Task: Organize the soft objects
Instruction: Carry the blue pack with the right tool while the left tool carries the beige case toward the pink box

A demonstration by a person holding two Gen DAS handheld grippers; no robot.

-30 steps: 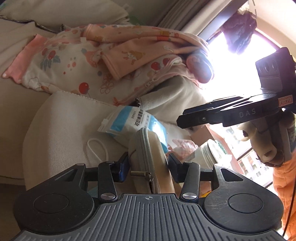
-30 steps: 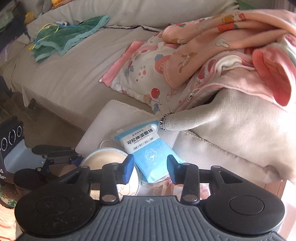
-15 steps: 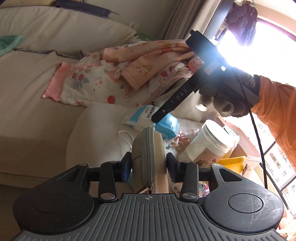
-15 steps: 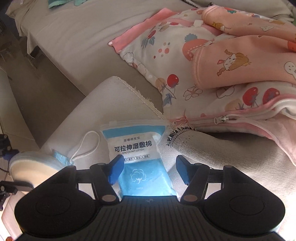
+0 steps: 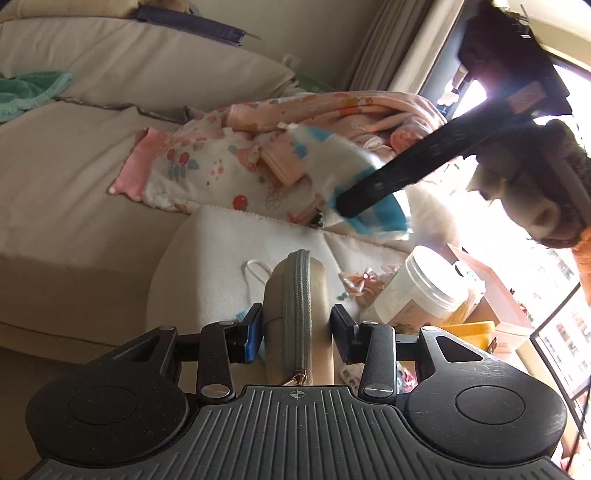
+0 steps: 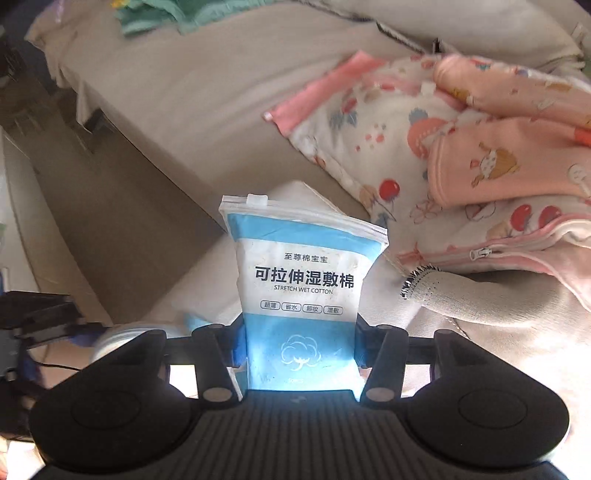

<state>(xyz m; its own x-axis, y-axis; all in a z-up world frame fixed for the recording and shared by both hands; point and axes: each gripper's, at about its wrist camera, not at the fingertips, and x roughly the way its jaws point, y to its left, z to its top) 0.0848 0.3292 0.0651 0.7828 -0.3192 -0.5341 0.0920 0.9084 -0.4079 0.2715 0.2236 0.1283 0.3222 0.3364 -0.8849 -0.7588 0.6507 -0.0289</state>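
1. A beige sofa [image 6: 207, 110] fills the background of both views, with a paler cushion [image 5: 221, 254] lying in front of it.
2. A heap of pink printed baby clothes [image 6: 461, 147] lies on the sofa seat, running off to the right. A zip pull shows at its lower edge in the right wrist view.
3. A green cloth [image 6: 159, 14] lies at the far end of the sofa, well apart from the baby clothes.
4. A person's hand [image 5: 532, 184], with an orange sleeve behind it, carries the right gripper [image 6: 298, 345] through the left wrist view, against a bright window.
5. The right gripper pinches a blue and white pouch [image 6: 301, 280] labelled "STRETCH WET COTTON" at its lower half. The jaws are closing, and the pads press both sides. The pouch stands upright and is lifted clear of the cushion, seen in front of the baby clothes in the left wrist view.
6. The left gripper [image 5: 297, 332] pinches a grey zip case [image 5: 297, 306] between its pads. The case stands on edge with the zip facing the camera.
7. A white jar [image 5: 417, 291] with a ribbed lid stands just right of the case, beside a yellow box [image 5: 469, 330].
8. A white loop of cord [image 5: 256, 269] lies on the cushion just left of the case.
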